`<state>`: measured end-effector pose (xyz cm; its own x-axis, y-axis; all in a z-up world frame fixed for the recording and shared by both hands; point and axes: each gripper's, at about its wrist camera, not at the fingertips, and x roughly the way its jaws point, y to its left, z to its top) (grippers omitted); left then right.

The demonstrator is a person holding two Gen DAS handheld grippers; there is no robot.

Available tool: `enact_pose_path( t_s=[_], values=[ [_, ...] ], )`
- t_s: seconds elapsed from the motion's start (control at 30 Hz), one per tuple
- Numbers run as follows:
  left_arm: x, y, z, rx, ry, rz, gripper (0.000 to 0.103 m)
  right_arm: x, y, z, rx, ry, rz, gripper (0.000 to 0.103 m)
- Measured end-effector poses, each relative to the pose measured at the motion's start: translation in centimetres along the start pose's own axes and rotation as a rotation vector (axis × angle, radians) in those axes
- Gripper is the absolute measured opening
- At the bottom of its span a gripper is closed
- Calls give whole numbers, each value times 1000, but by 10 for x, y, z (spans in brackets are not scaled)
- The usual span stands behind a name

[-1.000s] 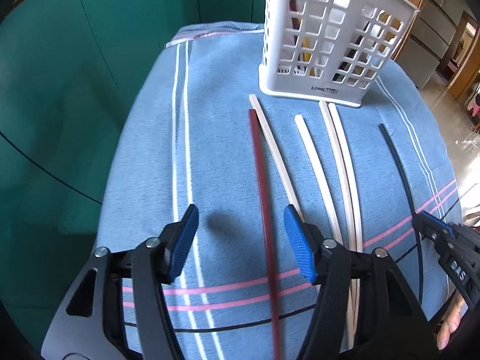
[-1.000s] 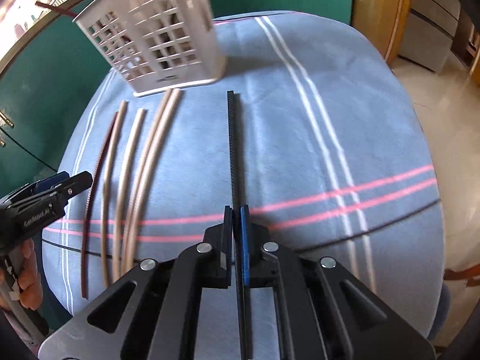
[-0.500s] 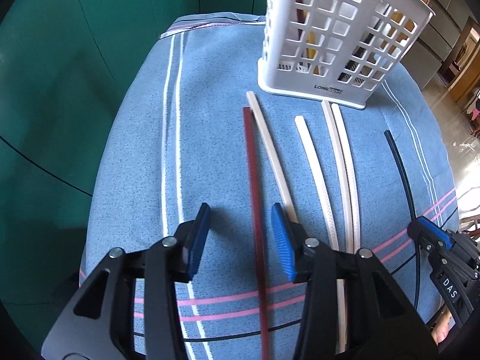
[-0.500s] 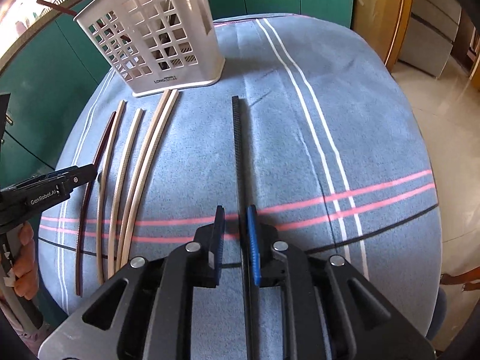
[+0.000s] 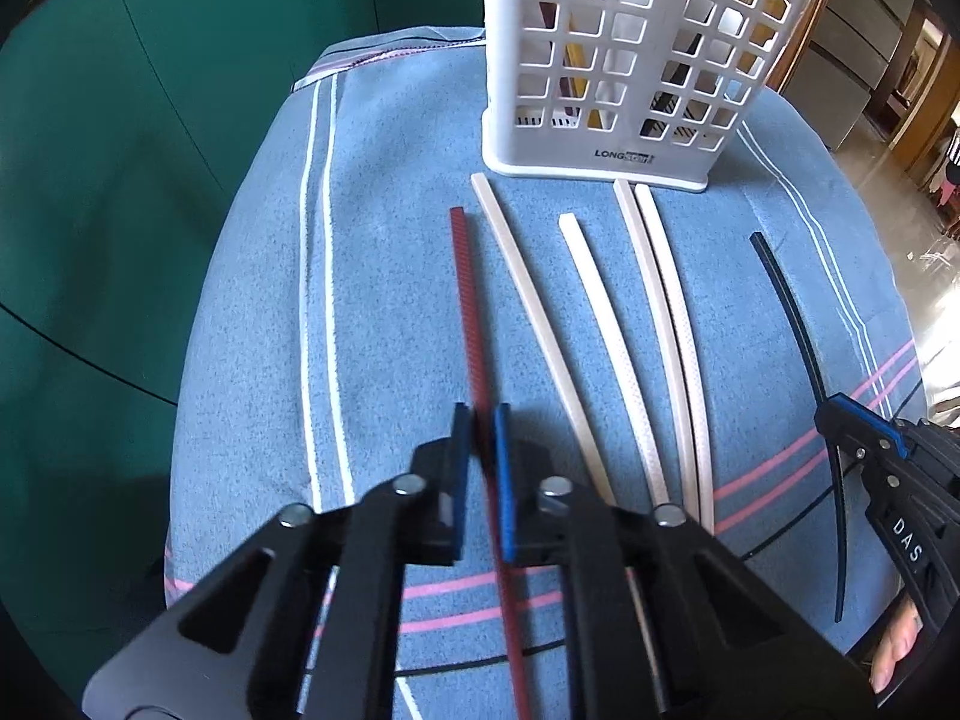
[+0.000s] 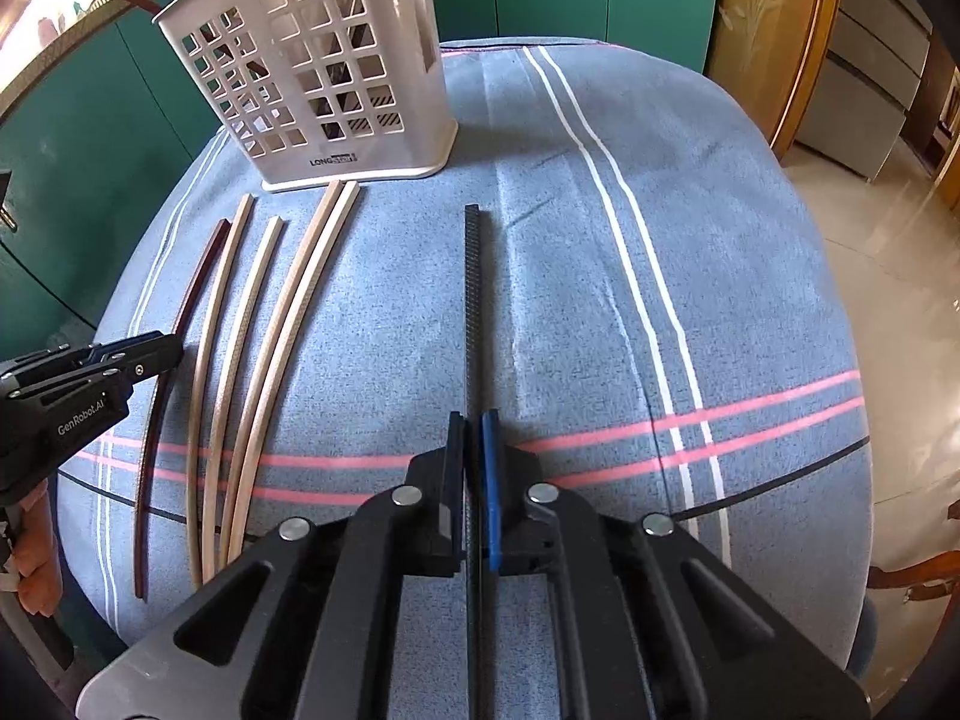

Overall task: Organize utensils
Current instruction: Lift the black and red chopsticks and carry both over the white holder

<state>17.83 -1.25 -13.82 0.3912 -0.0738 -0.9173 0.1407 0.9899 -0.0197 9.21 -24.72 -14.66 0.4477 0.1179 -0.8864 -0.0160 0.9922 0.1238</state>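
A: Gripping both now? Left gripper (image 5: pixel 480 414) has its jaws pinched on the red chopstick (image 5: pixel 465 294), held near its near end; most of the stick runs out ahead.

B: Yes. Right gripper (image 6: pixel 474 420) likewise clamps the black chopstick (image 6: pixel 472 300). Both look light, stiff, ribbed, so slip is unlikely, though contact is blurred on the left.

A: Basket (image 5: pixel 606 138) sits ahead, past the tips. Long overhang will probably swing; a hold nearer mid-length seems steadier.

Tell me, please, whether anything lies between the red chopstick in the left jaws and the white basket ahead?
Nothing visible does: beyond the red chopstick only bare blue cloth leads to the white basket; the cream chopsticks lie alongside, right.
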Motion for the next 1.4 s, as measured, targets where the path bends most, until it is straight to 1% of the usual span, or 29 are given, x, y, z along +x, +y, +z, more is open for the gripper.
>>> enact_pose_path(
  t_s=[0.13, 0.23, 0.33, 0.43, 0.5, 0.53, 0.57, 0.63, 0.77, 0.83, 0.93, 0.97, 1.03, 1.13, 1.17, 1.27, 1.4],
  values=[
    [-5, 4, -10, -1, 20, -10, 6, -4, -2, -4, 5, 14, 22, 6],
    [-11, 6, -21, 3, 46, -32, 6, -9, -4, -9, 7, 38, 69, 6],
    [-19, 9, -32, 1, 63, -54, 6, -13, -5, -15, -7, 59, 89, 6],
    [-23, 12, -32, 1, 55, -51, 6, -13, -5, -19, -11, 75, 100, 7],
    [-22, 15, -27, -8, 46, -37, 6, -13, -4, -17, -9, 74, 95, 11],
    [-20, 16, -23, -9, 47, -32, 8, -14, -4, -15, -11, 69, 84, 18],
    [-18, 16, -19, -8, 44, -30, 10, -14, -2, -12, -15, 61, 74, 22],
    [-13, 16, -9, 5, 47, -14, 12, -12, 0, -5, -26, 54, 70, 22],
    [-3, 11, 12, 57, 63, 44, 25, -7, 7, 14, -59, 51, 29, 22],
    [2, 9, 19, 80, 79, 53, 26, -7, 12, 21, -81, 47, 0, 22],
    [9, 6, 26, 94, 101, 48, 28, -4, 20, 30, -108, 42, -5, 23],
    [9, 6, 28, 92, 101, 49, 31, -2, 20, 31, -111, 43, -7, 25],
    [12, 8, 34, 84, 109, 43, 33, 4, 23, 35, -110, 51, -4, 28],
    [18, 15, 41, 63, 115, 8, 43, 14, 27, 41, -110, 73, -7, 28],
    [19, 15, 42, 67, 113, 5, 44, 18, 27, 41, -114, 78, -12, 30],
    [20, 10, 41, 78, 106, 9, 46, 22, 33, 45, -127, 69, -18, 36],
    [21, 11, 42, 77, 103, 6, 47, 23, 37, 46, -136, 64, -27, 38]
  ],
)
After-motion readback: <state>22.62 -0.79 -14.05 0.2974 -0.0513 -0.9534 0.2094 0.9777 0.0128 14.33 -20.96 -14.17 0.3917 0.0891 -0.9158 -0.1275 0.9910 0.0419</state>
